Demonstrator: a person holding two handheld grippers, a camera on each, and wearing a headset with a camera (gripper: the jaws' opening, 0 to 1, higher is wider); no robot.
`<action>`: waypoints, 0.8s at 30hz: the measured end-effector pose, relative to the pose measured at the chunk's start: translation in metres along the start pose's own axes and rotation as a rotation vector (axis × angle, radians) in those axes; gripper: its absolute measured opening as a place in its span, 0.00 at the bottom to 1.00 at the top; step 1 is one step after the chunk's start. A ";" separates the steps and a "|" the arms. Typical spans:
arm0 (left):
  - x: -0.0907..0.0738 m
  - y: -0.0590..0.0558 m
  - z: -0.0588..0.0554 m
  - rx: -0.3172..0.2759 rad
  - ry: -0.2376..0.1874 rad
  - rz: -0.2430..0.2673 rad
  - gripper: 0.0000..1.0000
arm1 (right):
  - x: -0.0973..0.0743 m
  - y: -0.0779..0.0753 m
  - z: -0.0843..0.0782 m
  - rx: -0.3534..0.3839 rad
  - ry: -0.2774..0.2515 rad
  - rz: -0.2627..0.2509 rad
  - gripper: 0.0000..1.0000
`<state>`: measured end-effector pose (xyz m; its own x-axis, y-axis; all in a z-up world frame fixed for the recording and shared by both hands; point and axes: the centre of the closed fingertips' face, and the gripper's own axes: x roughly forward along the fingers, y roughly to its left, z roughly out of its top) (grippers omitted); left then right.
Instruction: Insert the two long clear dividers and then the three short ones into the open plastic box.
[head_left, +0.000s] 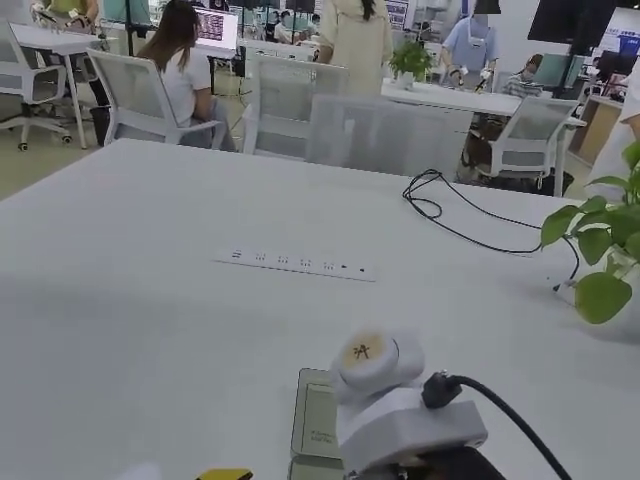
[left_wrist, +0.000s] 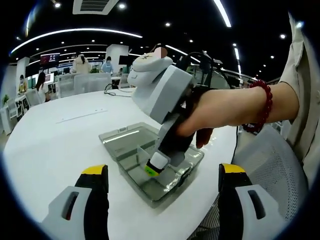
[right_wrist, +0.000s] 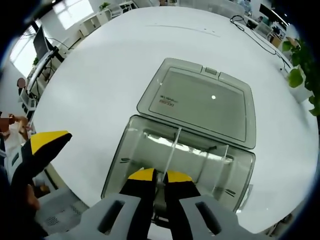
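Note:
The open clear plastic box (right_wrist: 125, 150) lies on the white table with its lid (right_wrist: 200, 102) folded flat beyond it. My right gripper (right_wrist: 160, 176) is shut on a clear divider (right_wrist: 171, 147) that stands upright inside the tray, running from the near wall to the far wall. Another thin clear divider (right_wrist: 221, 165) stands to its right. In the left gripper view a hand holds the right gripper (left_wrist: 154, 166) tip-down in the box (left_wrist: 125, 165). My left gripper (left_wrist: 163, 172) is open and holds nothing, a short way in front of the box.
A flush power strip (head_left: 295, 265) lies in the middle of the table (head_left: 150, 300). A black cable (head_left: 450, 215) and a leafy plant (head_left: 605, 240) are at the far right. Mesh chairs and people stand beyond the far edge. A grey chair (left_wrist: 272, 165) is beside the person.

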<state>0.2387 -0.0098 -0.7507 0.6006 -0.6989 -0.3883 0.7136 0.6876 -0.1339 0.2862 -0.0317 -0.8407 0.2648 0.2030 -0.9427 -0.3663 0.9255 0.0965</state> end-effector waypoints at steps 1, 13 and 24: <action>0.000 0.000 0.000 0.002 0.000 0.000 0.93 | 0.001 0.000 0.000 0.001 0.001 -0.001 0.07; -0.002 0.002 0.002 -0.003 -0.010 0.012 0.92 | 0.007 -0.001 -0.002 0.018 -0.010 0.018 0.08; -0.004 0.006 0.002 -0.001 -0.009 0.031 0.92 | 0.010 -0.001 -0.003 0.030 -0.008 0.028 0.08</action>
<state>0.2414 -0.0034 -0.7478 0.6255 -0.6793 -0.3837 0.6946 0.7089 -0.1226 0.2868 -0.0313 -0.8512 0.2618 0.2314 -0.9370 -0.3470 0.9285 0.1324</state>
